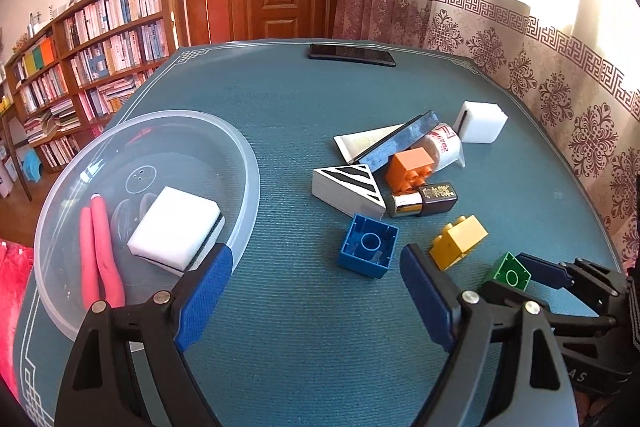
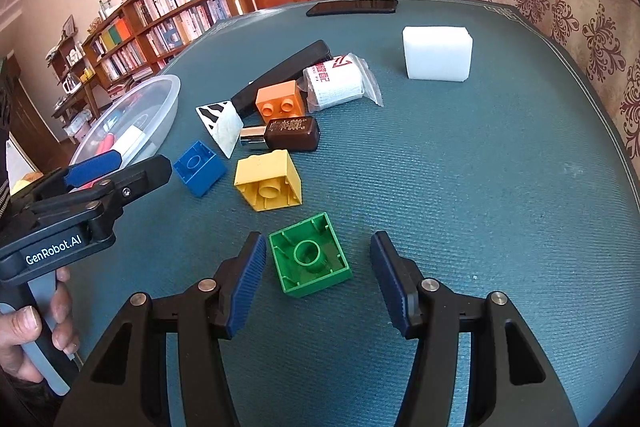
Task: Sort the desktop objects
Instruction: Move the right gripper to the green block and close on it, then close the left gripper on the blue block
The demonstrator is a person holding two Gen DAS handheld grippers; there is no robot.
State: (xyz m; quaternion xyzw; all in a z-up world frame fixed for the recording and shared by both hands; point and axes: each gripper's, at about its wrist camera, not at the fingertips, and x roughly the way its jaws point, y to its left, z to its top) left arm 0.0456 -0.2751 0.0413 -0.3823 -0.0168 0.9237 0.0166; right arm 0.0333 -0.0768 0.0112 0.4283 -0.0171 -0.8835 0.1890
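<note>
My left gripper [image 1: 316, 267] is open and empty, low over the teal table mat. A blue brick [image 1: 368, 247] lies hollow side up just ahead of its right finger. On its left a clear plastic bowl [image 1: 250, 167] holds a white sponge [image 1: 176, 223] and red-handled pliers [image 1: 100, 259]. My right gripper [image 2: 317, 243] is open, its fingers on either side of a green brick [image 2: 310, 259], hollow side up, with a gap on both sides. A yellow brick [image 2: 268, 179] lies just beyond. An orange brick [image 2: 280, 101] sits in the pile further back.
The pile also holds a brown bottle [image 2: 292, 135], a striped triangular block [image 2: 220, 123], a dark bar [image 2: 284, 67], a wrapped bandage roll [image 2: 340, 83] and a cream tube [image 1: 364, 141]. A white foam block [image 2: 438, 53] stands to the right, a phone [image 2: 352, 7] at the far edge.
</note>
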